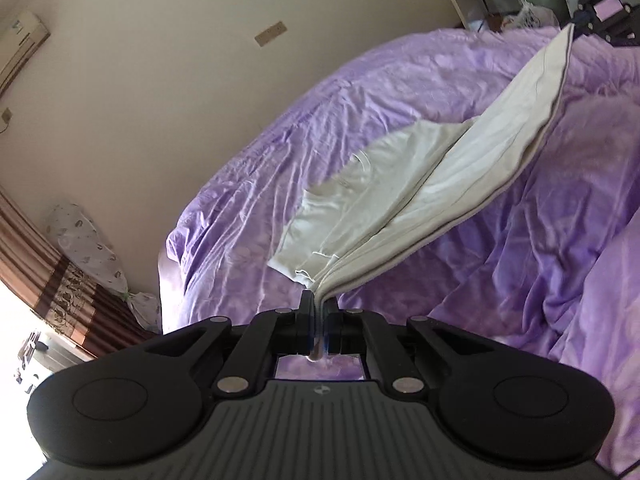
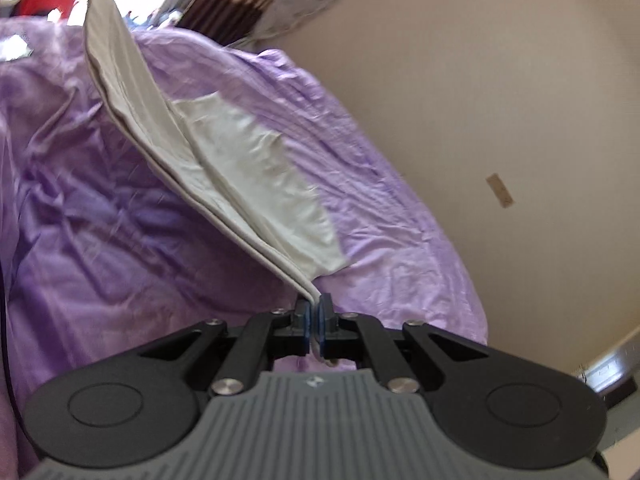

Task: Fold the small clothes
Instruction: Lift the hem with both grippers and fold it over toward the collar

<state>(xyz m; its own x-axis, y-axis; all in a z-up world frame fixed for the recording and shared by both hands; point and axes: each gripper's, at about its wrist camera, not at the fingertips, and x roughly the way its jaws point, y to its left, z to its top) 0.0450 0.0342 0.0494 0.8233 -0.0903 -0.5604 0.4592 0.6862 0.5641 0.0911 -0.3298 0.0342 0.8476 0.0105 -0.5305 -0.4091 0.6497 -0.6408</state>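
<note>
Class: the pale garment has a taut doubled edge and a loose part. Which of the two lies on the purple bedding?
The loose, creased part lies on the purple bedding. The doubled edge hangs in the air, stretched between the left gripper and the right gripper.

A pale, matt cotton-like garment (image 1: 460, 168) is lying creased over the bedspread (image 1: 280, 128), a purple cloth showing a soft sheen; matt black plastic gripper fingers (image 1: 306, 308) are pinching it
</note>
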